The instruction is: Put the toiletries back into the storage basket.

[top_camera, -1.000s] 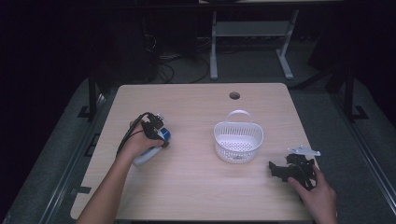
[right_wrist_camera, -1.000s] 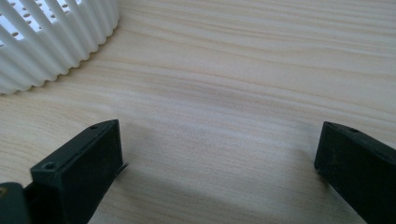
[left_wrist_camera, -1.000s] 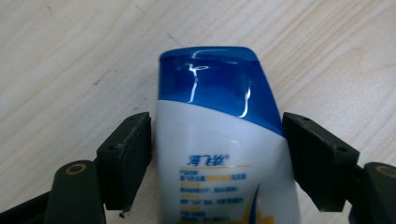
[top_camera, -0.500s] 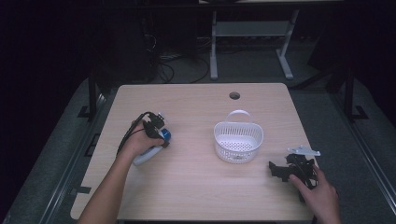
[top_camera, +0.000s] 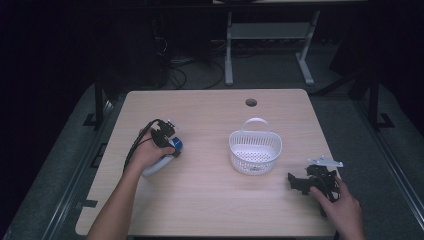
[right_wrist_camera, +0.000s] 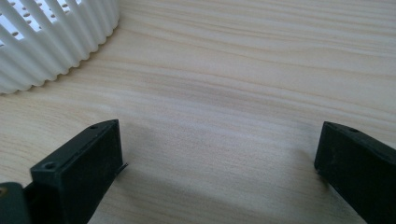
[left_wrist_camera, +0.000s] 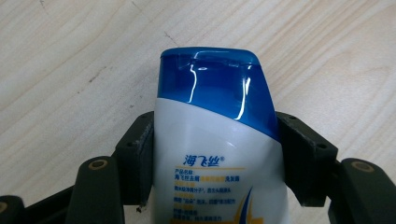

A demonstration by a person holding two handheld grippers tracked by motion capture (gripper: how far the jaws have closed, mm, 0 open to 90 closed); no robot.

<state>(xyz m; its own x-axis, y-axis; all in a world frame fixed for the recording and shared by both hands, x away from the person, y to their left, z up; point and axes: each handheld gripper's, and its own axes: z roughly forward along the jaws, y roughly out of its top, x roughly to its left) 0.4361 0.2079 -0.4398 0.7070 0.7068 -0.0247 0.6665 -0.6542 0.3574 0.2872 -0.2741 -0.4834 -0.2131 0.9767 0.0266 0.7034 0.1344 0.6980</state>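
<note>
A light wooden table point(top_camera: 210, 200) is standing in a dark room, carrying a white slotted plastic basket point(top_camera: 255, 152) at centre-right. The left gripper point(top_camera: 169, 142) has just been closing; its jaws are now pressing the white blue-capped plastic bottle point(left_wrist_camera: 215, 140) lying at table-left, so lifting appears feasible. The right gripper point(top_camera: 300, 182) is resting spread, grasping nothing.
</note>
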